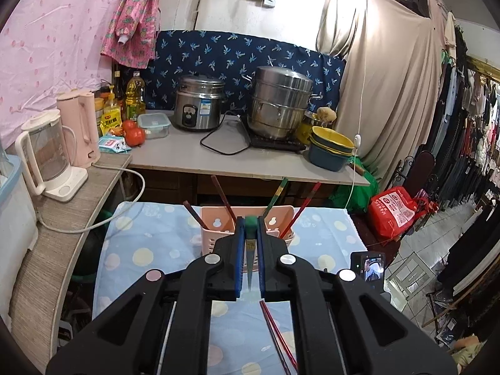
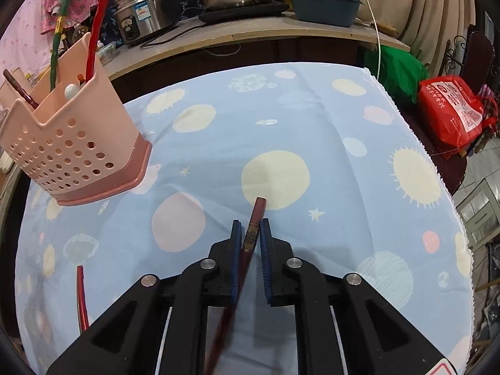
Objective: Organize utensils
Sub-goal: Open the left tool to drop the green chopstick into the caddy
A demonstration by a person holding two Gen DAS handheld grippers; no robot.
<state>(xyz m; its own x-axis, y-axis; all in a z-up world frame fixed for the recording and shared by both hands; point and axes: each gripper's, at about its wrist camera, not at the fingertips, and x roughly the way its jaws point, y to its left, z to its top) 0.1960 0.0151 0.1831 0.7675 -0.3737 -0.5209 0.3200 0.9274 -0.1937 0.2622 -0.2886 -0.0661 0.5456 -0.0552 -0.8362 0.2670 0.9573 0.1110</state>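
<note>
Chopsticks: green one (image 1: pixel 251 243) in left claw (image 1: pixel 249 223), brown one (image 2: pixel 252 234) in right claw (image 2: pixel 251 223), print unreadable

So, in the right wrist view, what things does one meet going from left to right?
Pink utensil holder → red chopstick lying on the cloth → dark red chopstick between the right gripper jaws → red bag.

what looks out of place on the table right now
Nothing is spilled or damaged. Loose red chopsticks lie on the blue cloth rather than in the pink holder. The left gripper pinches a green chopstick; the right gripper pinches a dark red chopstick.
</note>
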